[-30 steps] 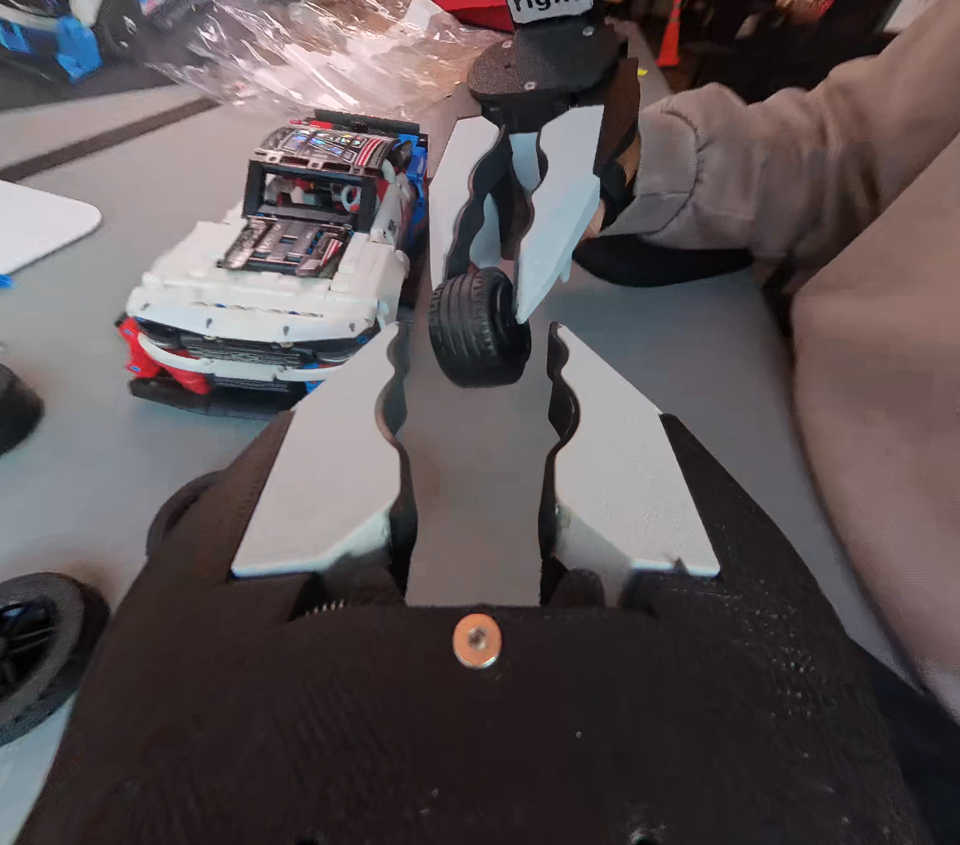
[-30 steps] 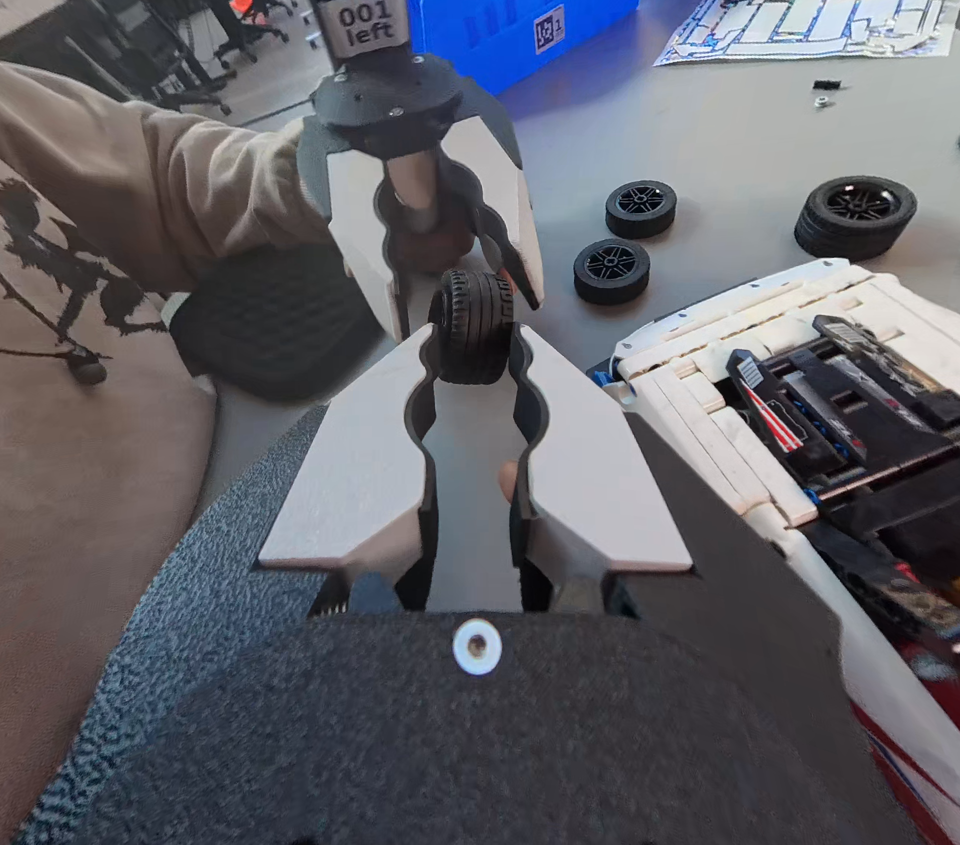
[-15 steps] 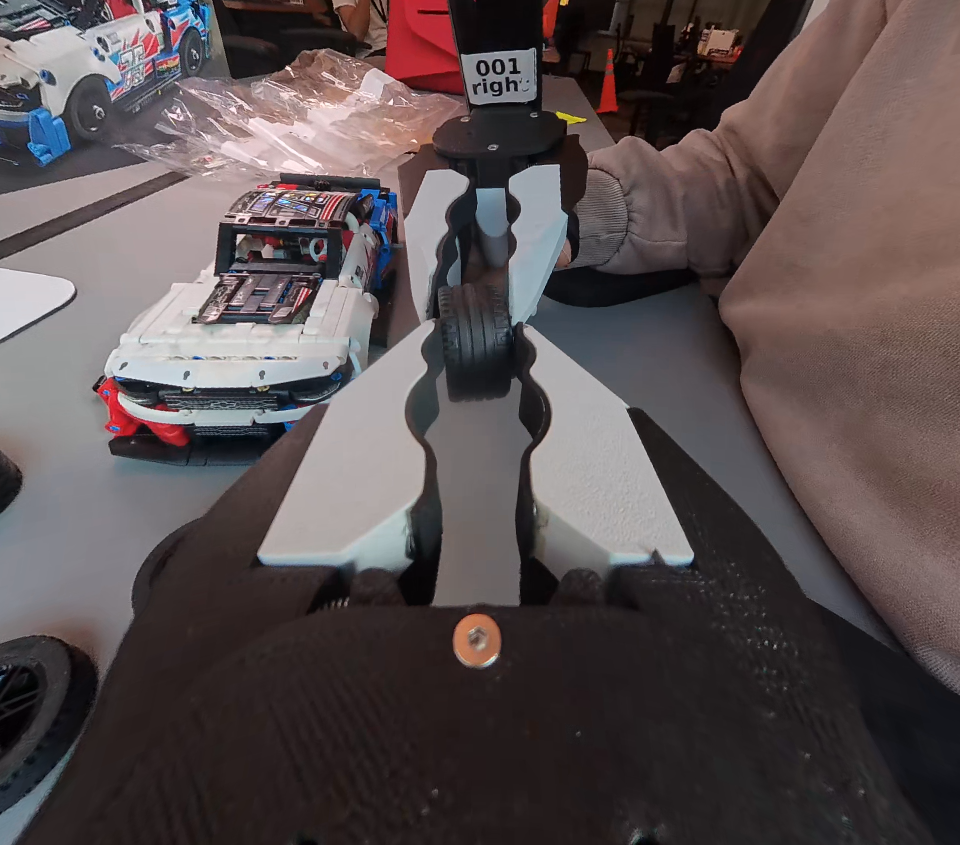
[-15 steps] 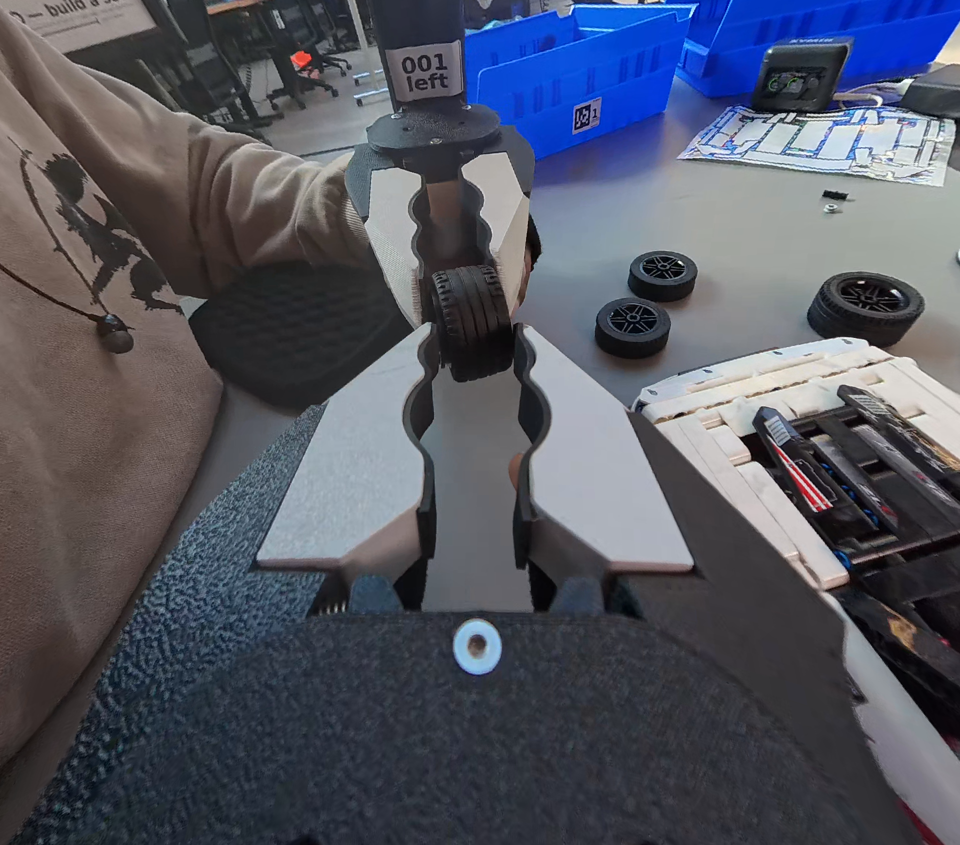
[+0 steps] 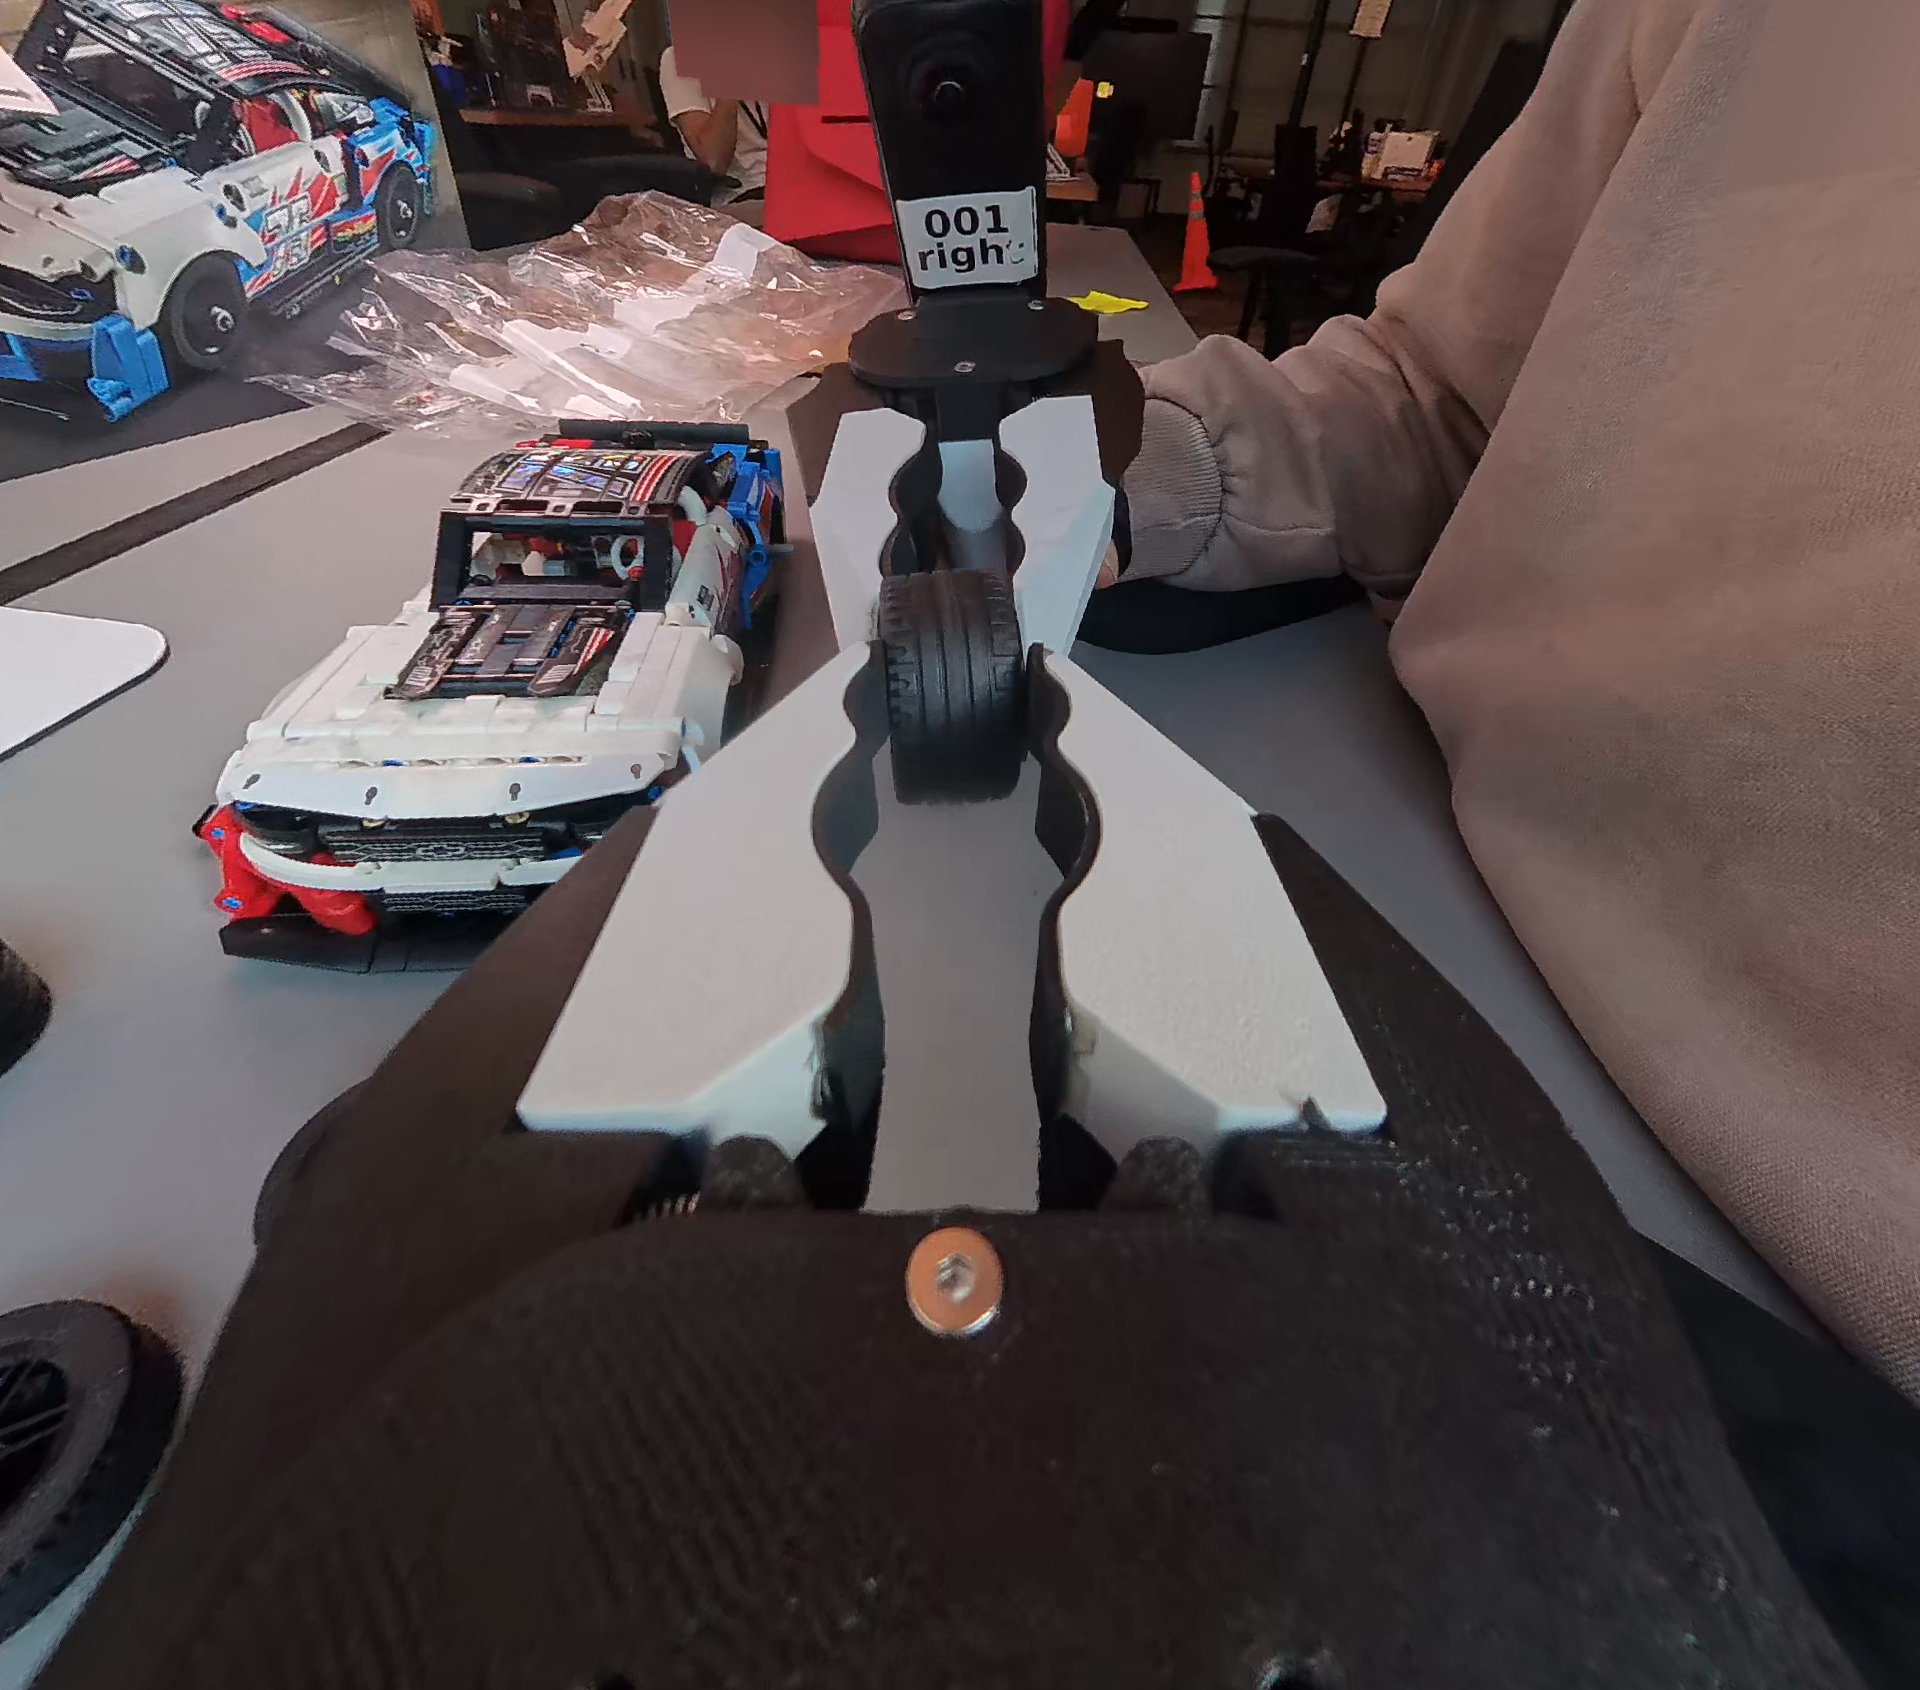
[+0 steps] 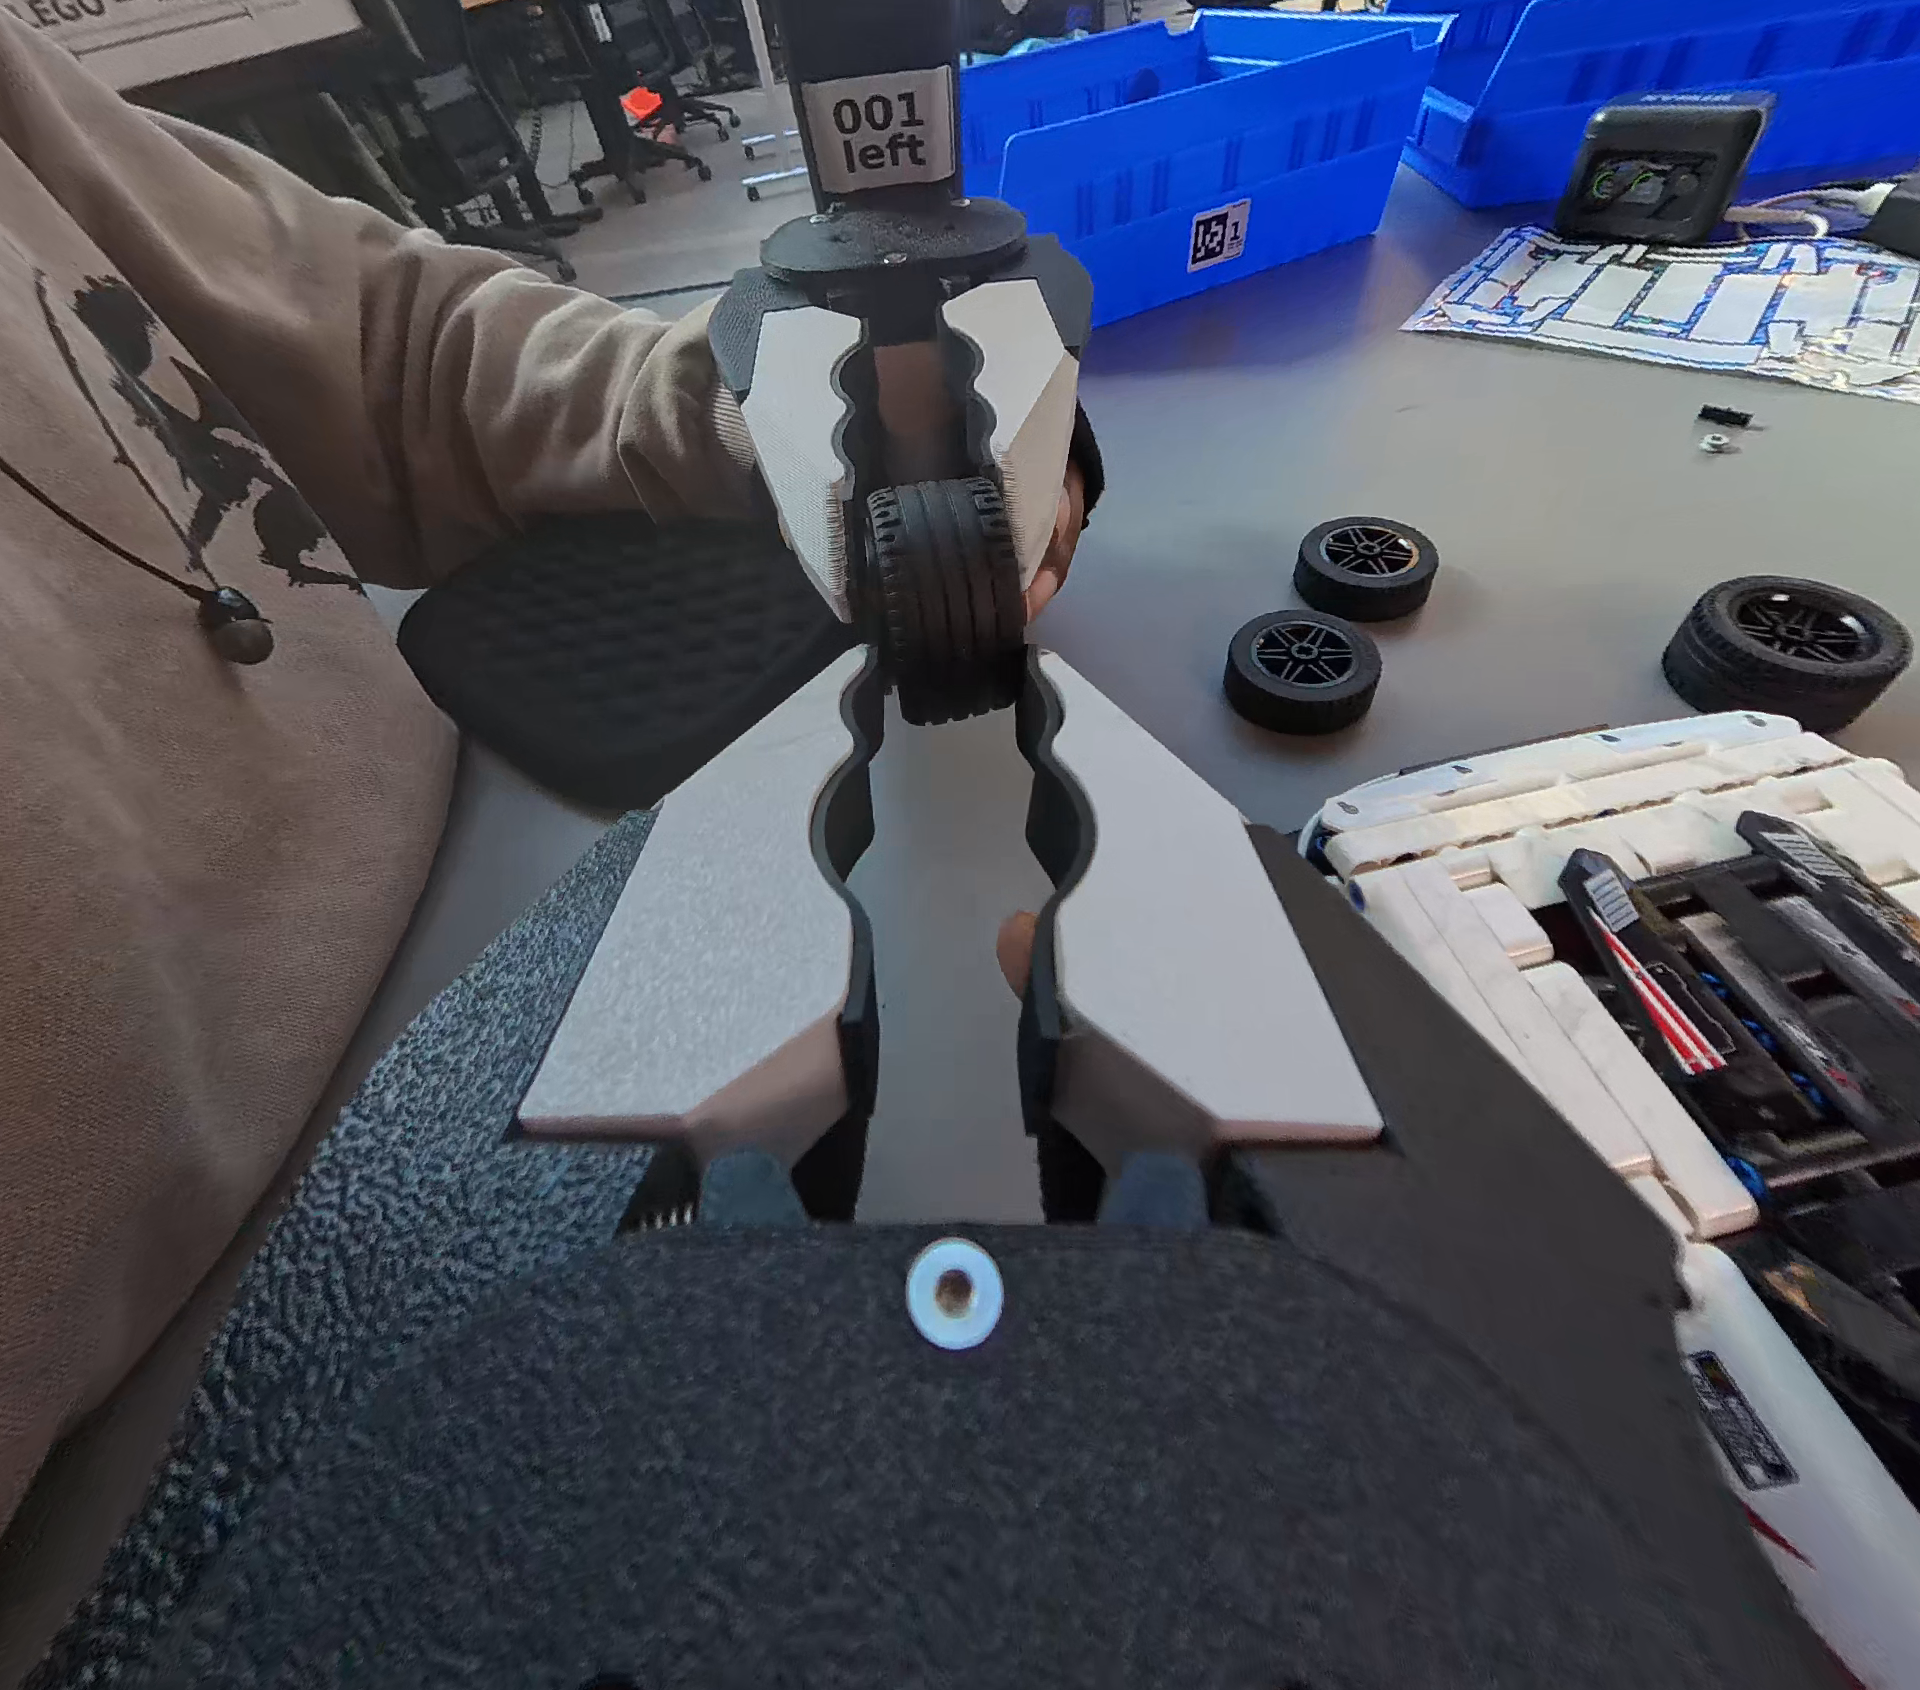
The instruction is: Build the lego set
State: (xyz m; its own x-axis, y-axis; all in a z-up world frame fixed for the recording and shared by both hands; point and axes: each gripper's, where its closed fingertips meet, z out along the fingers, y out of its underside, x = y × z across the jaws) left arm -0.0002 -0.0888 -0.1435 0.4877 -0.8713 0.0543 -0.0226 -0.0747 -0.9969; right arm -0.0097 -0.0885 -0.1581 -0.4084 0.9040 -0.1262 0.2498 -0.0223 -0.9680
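I have both grippers meeting nose to nose above the grey table (image 5: pixel 1247 757), and the black tyre (image 5: pixel 951 684) sits pinched between them. My left gripper (image 5: pixel 951 705) clamps it at its fingertips; my right gripper (image 6: pixel 951 674) closes on the same tyre from the opposite side. The white lego car (image 5: pixel 488 705) stands just beside, three loose wheels (image 6: pixel 1304 669) lying near it

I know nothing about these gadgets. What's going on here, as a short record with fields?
Held item: black tyre, gripped from opposite sides by both tools
Left gripper: fingers closed on the tyre
Right gripper: fingers closed on the tyre
Model: white lego car on the grey table, no wheels visible on it
Spare parts: three loose wheels beyond the car
Background: blue bins
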